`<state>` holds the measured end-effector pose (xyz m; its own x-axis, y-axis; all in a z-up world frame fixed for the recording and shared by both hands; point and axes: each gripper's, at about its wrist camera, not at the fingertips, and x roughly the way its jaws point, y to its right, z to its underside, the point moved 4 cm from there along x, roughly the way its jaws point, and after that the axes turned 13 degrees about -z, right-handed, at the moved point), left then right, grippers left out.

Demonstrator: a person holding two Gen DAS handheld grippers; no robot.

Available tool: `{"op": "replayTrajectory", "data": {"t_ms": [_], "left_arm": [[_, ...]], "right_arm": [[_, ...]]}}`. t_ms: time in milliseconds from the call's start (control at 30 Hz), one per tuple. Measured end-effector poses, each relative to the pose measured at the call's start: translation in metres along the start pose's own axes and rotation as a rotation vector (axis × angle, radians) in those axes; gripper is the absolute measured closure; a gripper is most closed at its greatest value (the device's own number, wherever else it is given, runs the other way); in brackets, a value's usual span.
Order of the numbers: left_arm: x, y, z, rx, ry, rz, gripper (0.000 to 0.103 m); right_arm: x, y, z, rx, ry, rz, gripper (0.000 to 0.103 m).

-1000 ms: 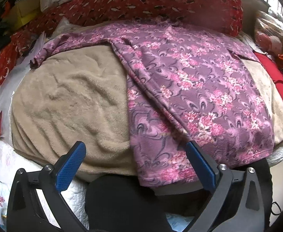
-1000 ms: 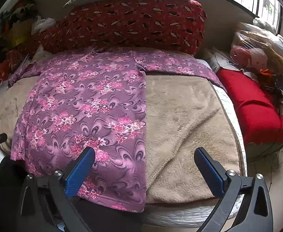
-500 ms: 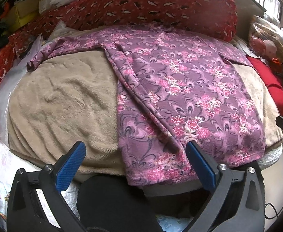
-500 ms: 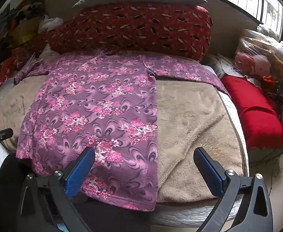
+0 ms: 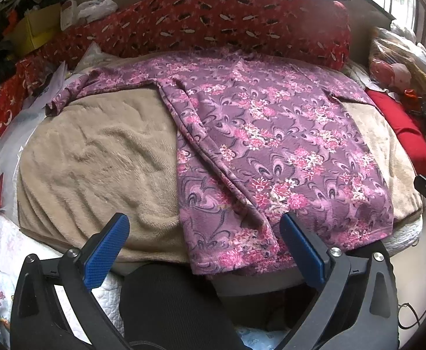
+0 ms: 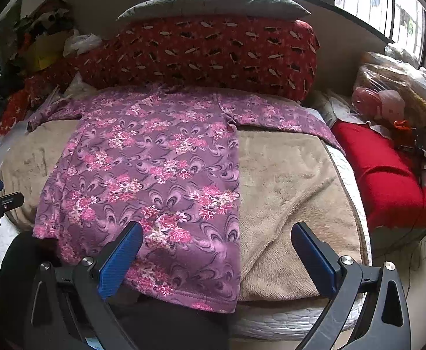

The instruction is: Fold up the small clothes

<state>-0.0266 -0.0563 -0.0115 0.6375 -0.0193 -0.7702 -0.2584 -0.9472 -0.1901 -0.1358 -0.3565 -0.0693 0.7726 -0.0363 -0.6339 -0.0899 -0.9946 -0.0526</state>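
A purple floral long-sleeved top (image 5: 271, 145) lies spread flat on a tan fleece blanket (image 5: 96, 160), sleeves out to both sides and hem hanging over the near edge. It also shows in the right wrist view (image 6: 154, 175). My left gripper (image 5: 204, 245) is open and empty, held back from the bed above the hem's left part. My right gripper (image 6: 216, 253) is open and empty, over the hem's right corner and the blanket (image 6: 285, 204).
A red patterned bolster (image 6: 213, 52) and grey pillow (image 6: 213, 3) lie at the bed's far end. A red cushion (image 6: 387, 175) and bagged items (image 6: 393, 93) sit right. Clutter and a box (image 5: 35, 29) are piled at the far left. A black-clad leg (image 5: 169, 306) is below.
Both grippers have drawn back from the bed and risen a little, so more of the top and room shows. The top has not moved. Both stayed open.
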Motion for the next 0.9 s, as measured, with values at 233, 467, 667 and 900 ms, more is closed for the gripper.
{"op": "replayTrajectory", "data": {"t_ms": [233,467,667,900], "left_arm": [[-0.013,0.002,0.002,0.008,0.061,-0.029,0.0],[-0.018,0.009,0.005,0.017,0.08,-0.023,0.0],[-0.024,0.016,0.008,0.034,0.087,-0.02,0.0],[-0.029,0.022,0.007,0.041,0.092,-0.013,0.0]], "right_arm": [[-0.009,-0.001,0.004,0.008,0.031,-0.021,0.002],[-0.019,-0.003,0.008,0.007,0.069,-0.038,0.001],[-0.024,0.001,0.012,0.017,0.079,-0.032,0.001],[-0.03,0.01,0.015,0.051,0.096,-0.034,0.001]]}}
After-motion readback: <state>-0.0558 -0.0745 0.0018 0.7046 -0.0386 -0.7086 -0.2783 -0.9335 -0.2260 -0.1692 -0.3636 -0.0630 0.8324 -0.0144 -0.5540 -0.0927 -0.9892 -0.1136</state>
